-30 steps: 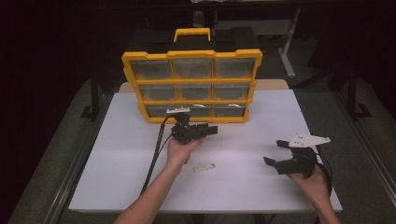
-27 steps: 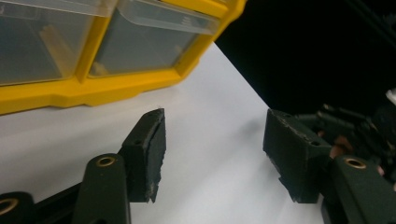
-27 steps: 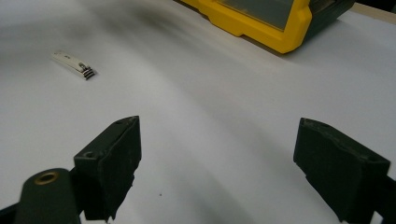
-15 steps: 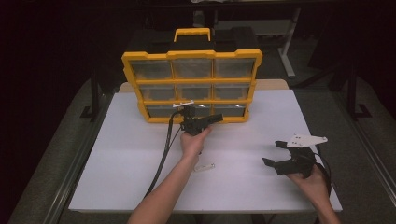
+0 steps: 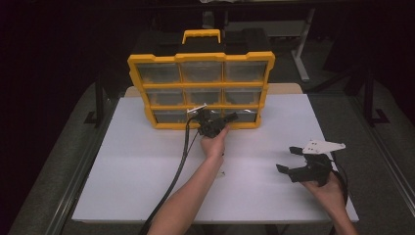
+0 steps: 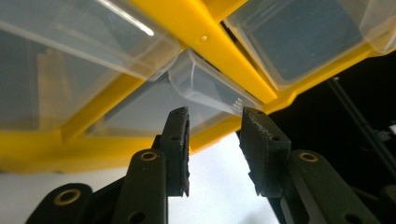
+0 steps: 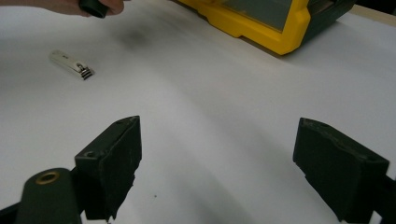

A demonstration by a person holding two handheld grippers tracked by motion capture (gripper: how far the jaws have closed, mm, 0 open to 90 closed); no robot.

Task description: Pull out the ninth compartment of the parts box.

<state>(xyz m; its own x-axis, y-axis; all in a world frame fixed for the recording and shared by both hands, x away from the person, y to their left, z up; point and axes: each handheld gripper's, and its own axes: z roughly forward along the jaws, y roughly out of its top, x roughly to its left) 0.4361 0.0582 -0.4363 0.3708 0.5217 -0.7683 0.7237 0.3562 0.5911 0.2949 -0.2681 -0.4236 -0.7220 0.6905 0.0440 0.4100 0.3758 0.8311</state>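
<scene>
- Drawer (image 6: 205, 91) sits in the bottom row of the yellow cabinet (image 5: 200, 88) on the worktop (image 5: 122, 161).
- Left hand-held gripper (image 6: 215, 126), jaws just closing, flanks the drawer's handle, not yet pressing.
- Right hand-held gripper (image 7: 215, 158) gapes wide, empty.

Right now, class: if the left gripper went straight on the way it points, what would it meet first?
Most likely the clear drawer lip of the yellow organizer; the left gripper has been closing, its jaws flanking that lip without clearly touching it.
</scene>
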